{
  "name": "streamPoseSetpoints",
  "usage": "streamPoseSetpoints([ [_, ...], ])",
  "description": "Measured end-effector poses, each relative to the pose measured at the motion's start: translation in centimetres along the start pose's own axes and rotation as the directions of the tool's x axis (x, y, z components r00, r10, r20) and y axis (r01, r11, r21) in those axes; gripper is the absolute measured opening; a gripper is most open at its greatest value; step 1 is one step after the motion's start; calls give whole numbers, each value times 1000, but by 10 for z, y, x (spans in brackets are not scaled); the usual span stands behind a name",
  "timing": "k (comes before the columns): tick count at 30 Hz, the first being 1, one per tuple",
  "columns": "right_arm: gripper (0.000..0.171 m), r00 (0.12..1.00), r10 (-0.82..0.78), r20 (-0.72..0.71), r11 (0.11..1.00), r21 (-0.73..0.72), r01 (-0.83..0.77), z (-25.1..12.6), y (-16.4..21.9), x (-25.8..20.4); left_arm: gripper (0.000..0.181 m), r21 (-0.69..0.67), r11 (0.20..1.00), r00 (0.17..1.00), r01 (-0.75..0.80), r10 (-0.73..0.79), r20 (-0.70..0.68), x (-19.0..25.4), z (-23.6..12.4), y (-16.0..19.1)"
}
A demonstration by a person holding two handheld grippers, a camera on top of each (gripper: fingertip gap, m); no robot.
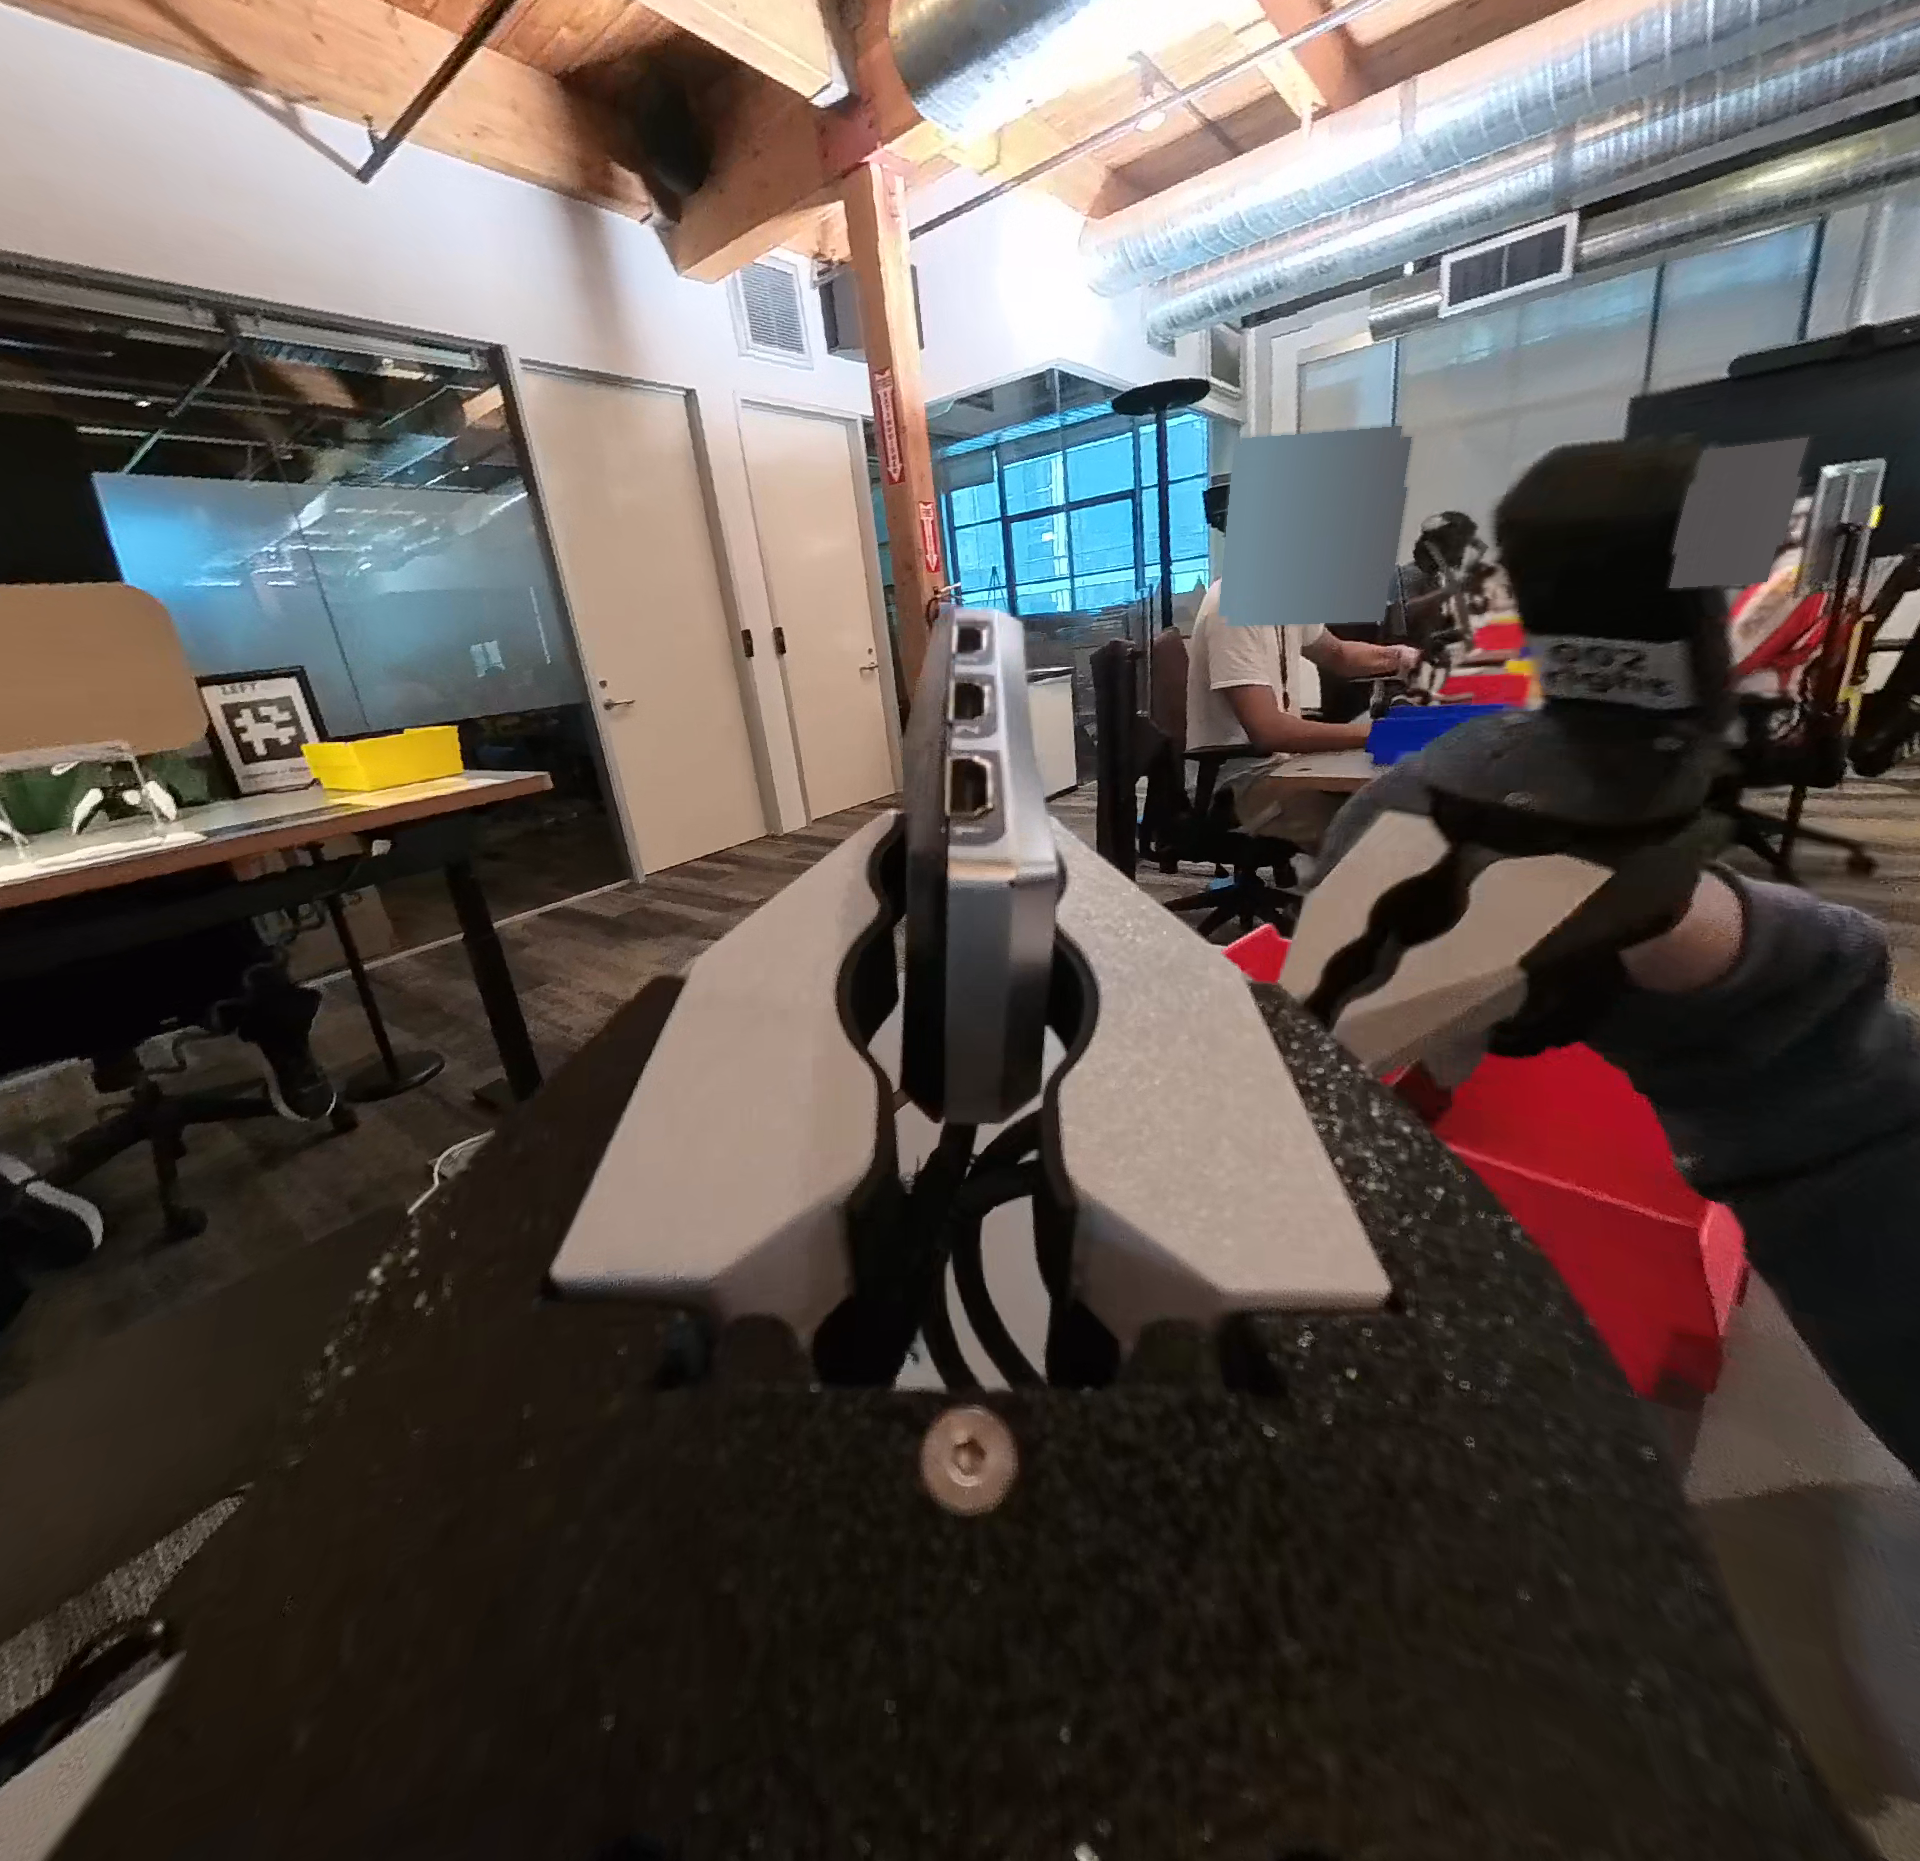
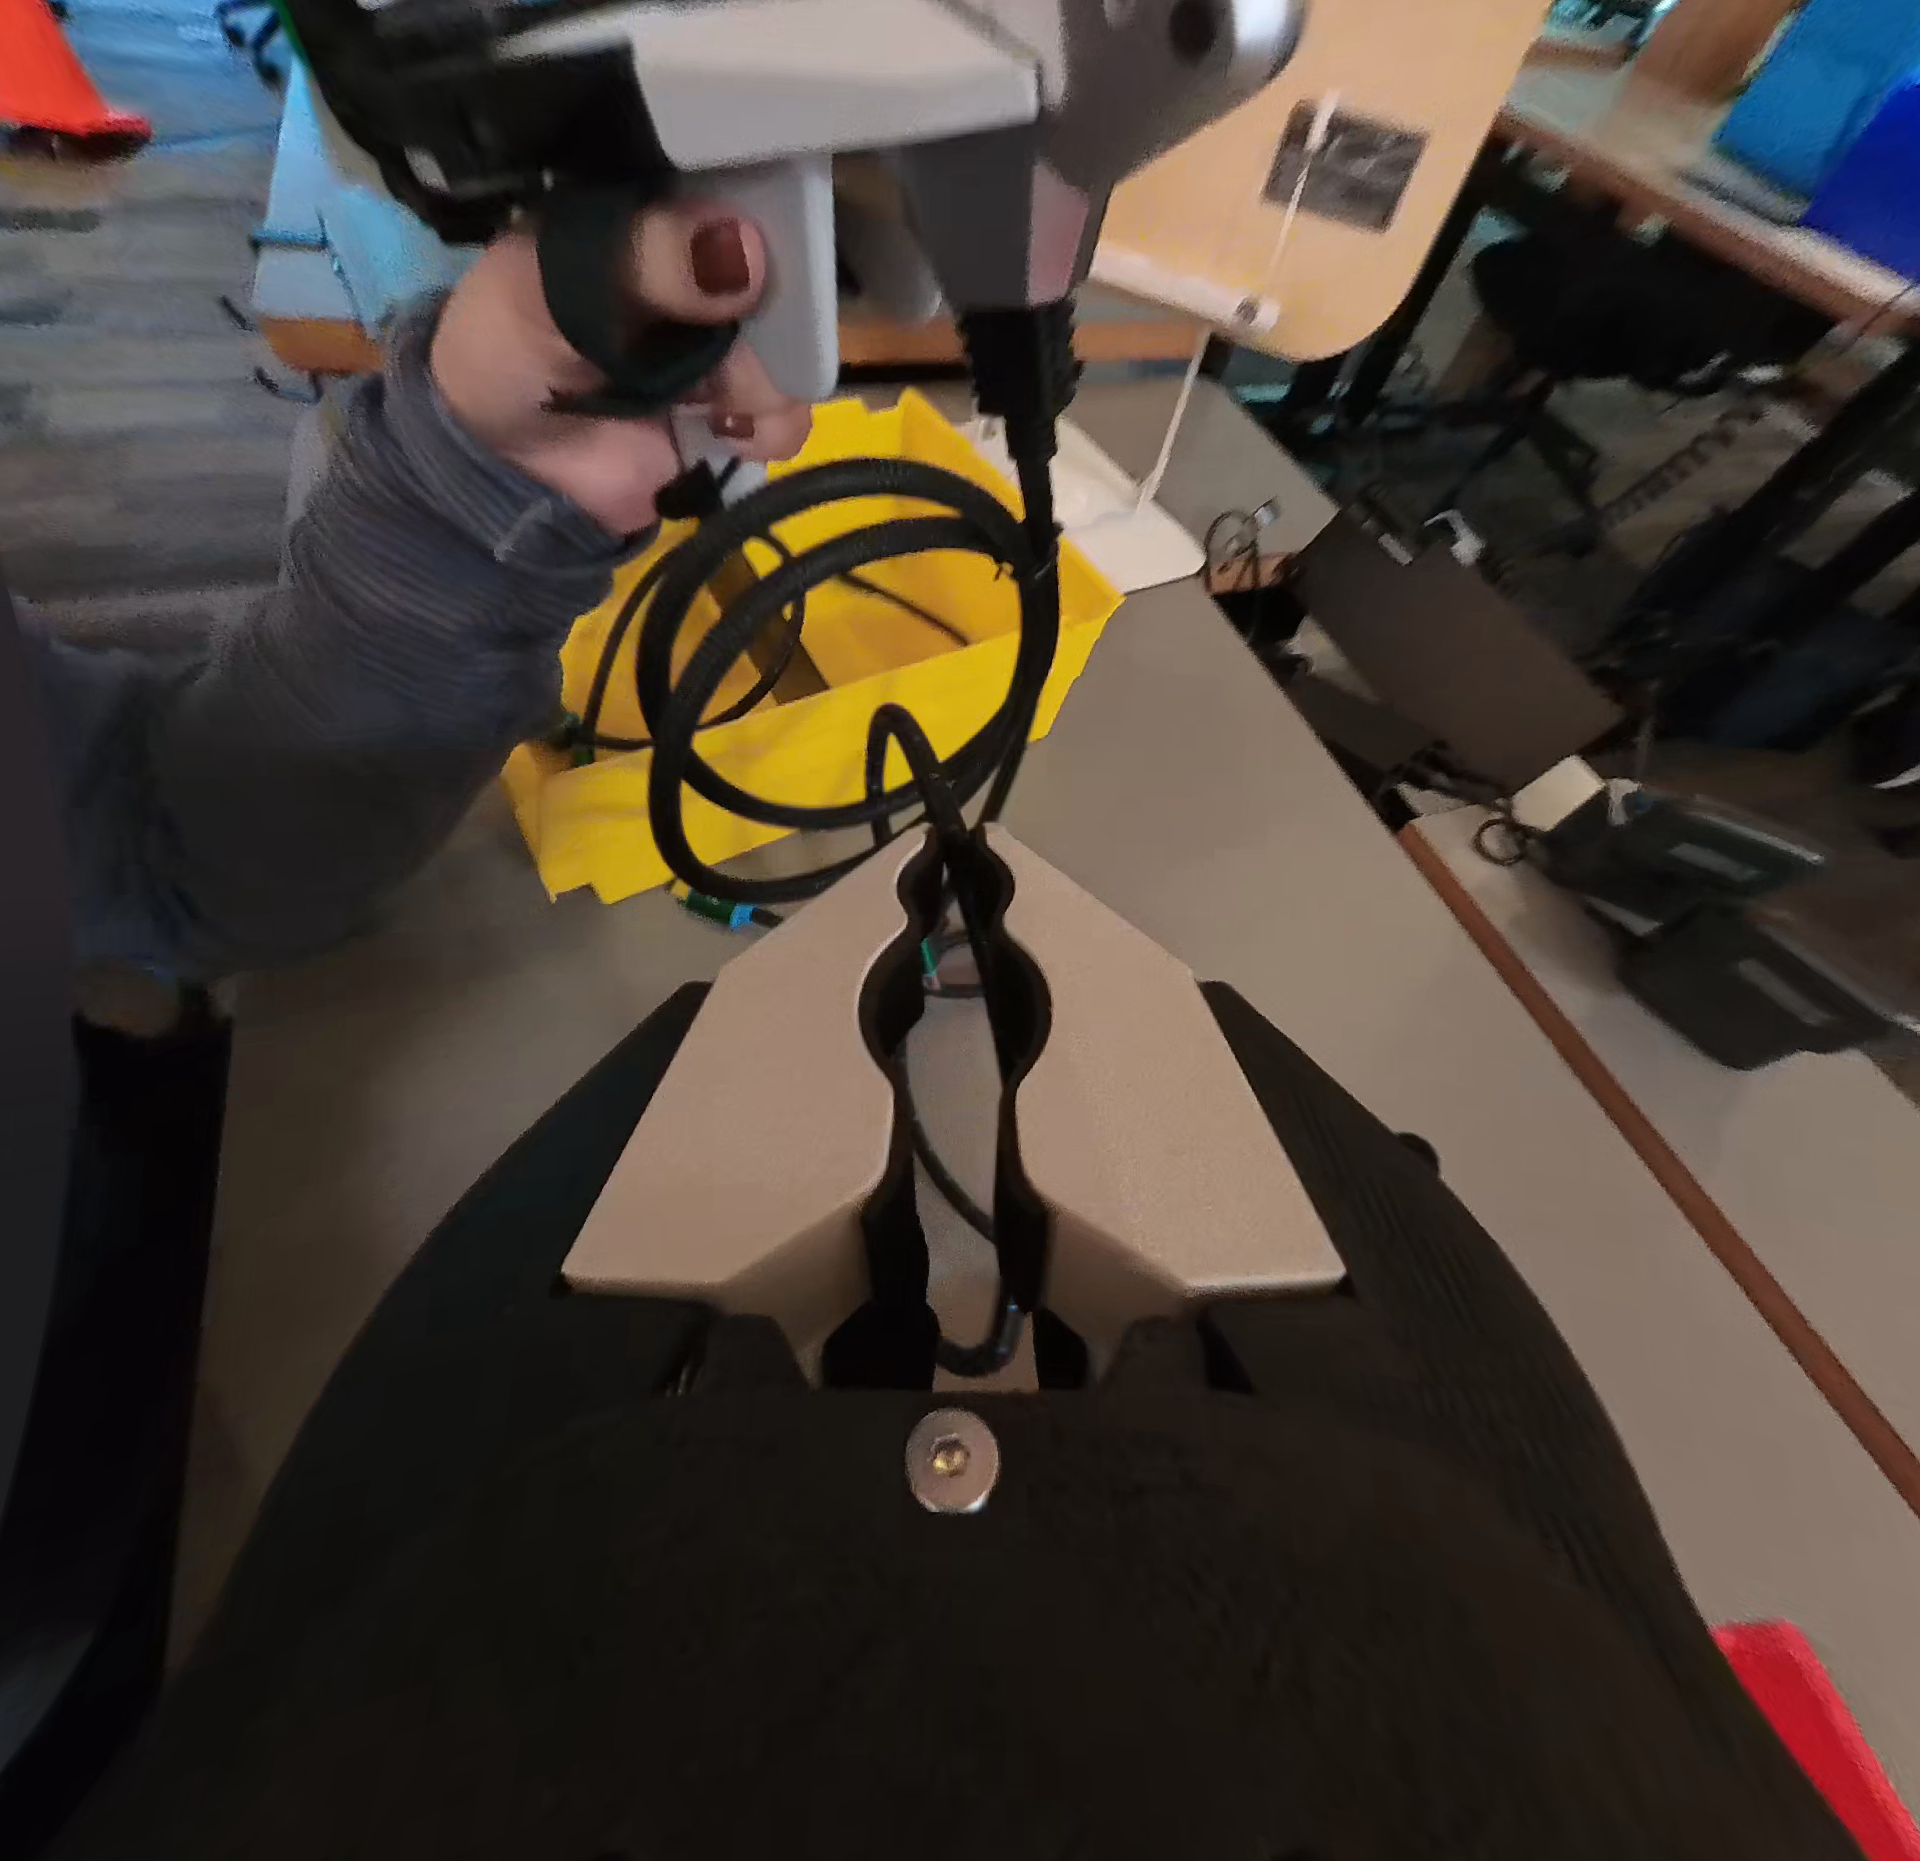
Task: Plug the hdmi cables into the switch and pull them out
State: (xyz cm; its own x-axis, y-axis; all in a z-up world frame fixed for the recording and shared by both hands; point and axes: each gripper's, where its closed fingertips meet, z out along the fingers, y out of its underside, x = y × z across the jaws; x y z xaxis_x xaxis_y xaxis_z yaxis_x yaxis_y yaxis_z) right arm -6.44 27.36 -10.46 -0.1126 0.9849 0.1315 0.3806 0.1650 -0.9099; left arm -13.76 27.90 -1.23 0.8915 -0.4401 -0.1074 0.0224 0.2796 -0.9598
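1. The left gripper (image 1: 971, 866) pinches the grey switch (image 1: 977, 824) between its two fingers (image 1: 769, 1063). The switch stands on its edge, up in the air.
2. In the left wrist view, three small open ports sit in a row on the thin side of the switch. No plug is in those three.
3. In the right wrist view, the switch (image 2: 1132, 76) is up high. One black hdmi cable (image 2: 831, 668) is plugged into its bottom end and hangs down in loops.
4. The right gripper (image 2: 961, 876) has its fingers (image 2: 1132, 1084) close together, pinching a thin part of the black cable near the tips.
5. A yellow bin (image 2: 831, 731) sits on the grey counter (image 2: 1247, 876), right behind the hanging loops. More black cable lies inside it.
6. A hand (image 2: 623, 357) in a grey sleeve holds the handle of the left gripper.
7. In the left wrist view, the right gripper (image 1: 1382, 938) is off to the right, above a red bin (image 1: 1579, 1219).
8. Far back, a person (image 1: 1257, 689) sits at a desk.
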Motion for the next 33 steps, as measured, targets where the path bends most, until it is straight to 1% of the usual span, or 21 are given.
streamPoseSetpoints([
  [4, 2, 995, -14, -96, 994, 105, 24, -30, -21, 6, 19, 10, 999, 999, 47, -48, 26, -10, -3, 1],
  [8, 0, 990, -6, -140, 958, 283, 46, -56, -51, 4, 19, 7, 997, 997, 78, -79, 6, -11, -2, 5],
  [10, 0, 983, -7, -186, 950, 304, 64, -65, -53, 8, 19, 4, 996, 996, 91, -91, 1, -10, -1, 7],
  [12, 0, 981, -51, -188, 964, 247, 98, -65, -44, 6, 19, -11, 997, 997, 75, -75, 4, -9, 2, 10],
  [14, 0, 977, -118, -176, 980, 138, 143, -56, -27, 0, 19, -22, 999, 999, 46, -46, 3, -6, 5, 12],
  [17, 29, 943, -252, -218, 967, -90, 238, -30, 2, 7, 19, -10, 1000, 997, 29, -30, -65, 8, 9, 9],
  [19, 45, 933, -321, -165, 934, -216, 283, -1, 23, 6, 19, 19, 999, 992, 47, -44, -118, 18, 10, 4],
  [20, 49, 932, -342, -121, 917, -257, 304, 15, 32, 3, 19, 30, 998, 988, 58, -53, -144, 23, 10, 1],
  [23, 50, 922, -388, -13, 856, -375, 355, 58, 62, -1, 19, 51, 995, 980, 91, -80, -180, 29, 9, -4],
  [24, 44, 916, -402, 14, 826, -426, 369, 66, 74, -1, 19, 54, 994, 979, 94, -83, -185, 29, 8, -5],
  [25, 11, 903, -430, 18, 798, -460, 389, 70, 80, 2, 19, 51, 994, 979, 95, -84, -185, 29, 8, -5],
  [26, 3, 888, -459, 0, 788, -462, 407, 72, 79, 6, 19, 46, 995, 981, 93, -84, -173, 26, 7, -5],
  [27, 3, 886, -463, -21, 800, -441, 407, 71, 73, 8, 19, 39, 995, 985, 89, -82, -150, 22, 6, -4],
  [29, 2, 904, -424, -65, 857, -353, 376, 64, 54, 9, 19, 12, 997, 992, 77, -75, -100, 13, 4, 0],
  [31, 2, 912, -394, -113, 895, -273, 353, 49, 37, 14, 19, -23, 998, 997, 56, -57, -45, 3, 2, 6],
  [33, 2, 913, -376, -161, 913, -233, 335, 30, 28, 21, 19, -49, 998, 999, 29, -29, 18, -7, 0, 10],
])
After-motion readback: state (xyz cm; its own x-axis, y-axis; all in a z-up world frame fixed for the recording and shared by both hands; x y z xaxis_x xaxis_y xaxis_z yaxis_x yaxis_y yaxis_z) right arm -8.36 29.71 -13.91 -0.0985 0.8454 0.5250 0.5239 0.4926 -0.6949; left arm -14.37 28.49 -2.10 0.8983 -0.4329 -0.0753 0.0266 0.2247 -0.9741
